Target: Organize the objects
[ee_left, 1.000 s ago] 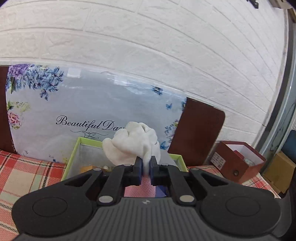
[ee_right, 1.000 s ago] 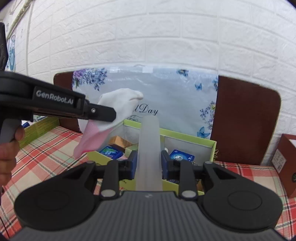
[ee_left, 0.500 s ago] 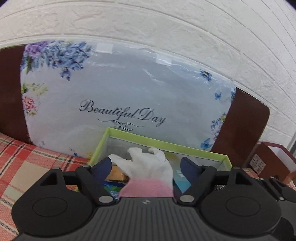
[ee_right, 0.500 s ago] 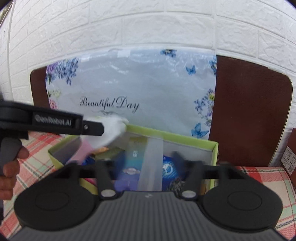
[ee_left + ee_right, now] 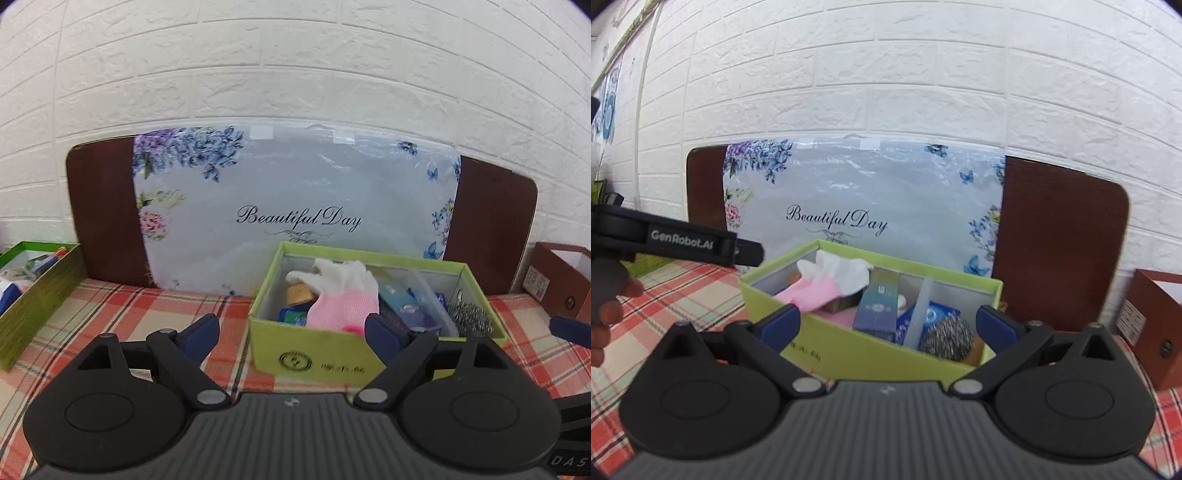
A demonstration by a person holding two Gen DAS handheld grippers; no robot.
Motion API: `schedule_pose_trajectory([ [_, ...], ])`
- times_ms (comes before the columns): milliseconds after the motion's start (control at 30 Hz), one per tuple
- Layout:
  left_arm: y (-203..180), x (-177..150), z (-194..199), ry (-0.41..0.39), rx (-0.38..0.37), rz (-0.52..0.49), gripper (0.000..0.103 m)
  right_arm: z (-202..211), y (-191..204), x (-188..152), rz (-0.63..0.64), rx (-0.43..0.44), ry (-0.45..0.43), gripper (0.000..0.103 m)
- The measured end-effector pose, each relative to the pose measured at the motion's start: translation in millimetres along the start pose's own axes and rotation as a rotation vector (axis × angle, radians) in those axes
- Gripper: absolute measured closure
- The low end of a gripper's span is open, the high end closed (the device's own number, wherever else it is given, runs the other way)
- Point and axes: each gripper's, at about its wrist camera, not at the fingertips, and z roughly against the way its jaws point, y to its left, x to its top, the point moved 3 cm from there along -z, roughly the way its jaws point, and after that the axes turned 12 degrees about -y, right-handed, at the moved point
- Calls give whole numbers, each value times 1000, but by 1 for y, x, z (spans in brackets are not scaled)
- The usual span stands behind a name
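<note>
Our left hand-held gripper [image 5: 291, 330] and right hand-held gripper [image 5: 888, 325] have just been opening, both released with nothing between the jaws. The white-and-pink glove [image 5: 341, 295] lies inside the light green box [image 5: 317, 360] on the bench [image 5: 147, 306]. Only the left view shows a dark green box [image 5: 37, 295]; only the right shows the person's hand [image 5: 605, 314]

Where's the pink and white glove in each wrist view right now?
Left wrist: pink and white glove right of centre, inside the lime green box.
Right wrist: glove left of centre, in that box's left end.
Shared landmark: "Beautiful Day" floral bag behind the box.
</note>
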Motion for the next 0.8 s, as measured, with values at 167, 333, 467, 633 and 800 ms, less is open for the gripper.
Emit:
schedule_pose_trajectory([
  [167,1,-36,48,46,7,41,13,49,11,-13,-53,-43,64,0],
  [333,-1,-66,81,95,23,49,13,84,22,-36,-40,-94,122,0],
  [467,-5,-74,95,113,13,27,13,106,24,-48,-75,-124,140,0],
  [633,-10,-77,104,120,17,13,13,119,28,-54,-93,-141,149,0],
  [800,-16,-84,108,131,3,-4,13,125,31,-55,-85,-145,153,0],
])
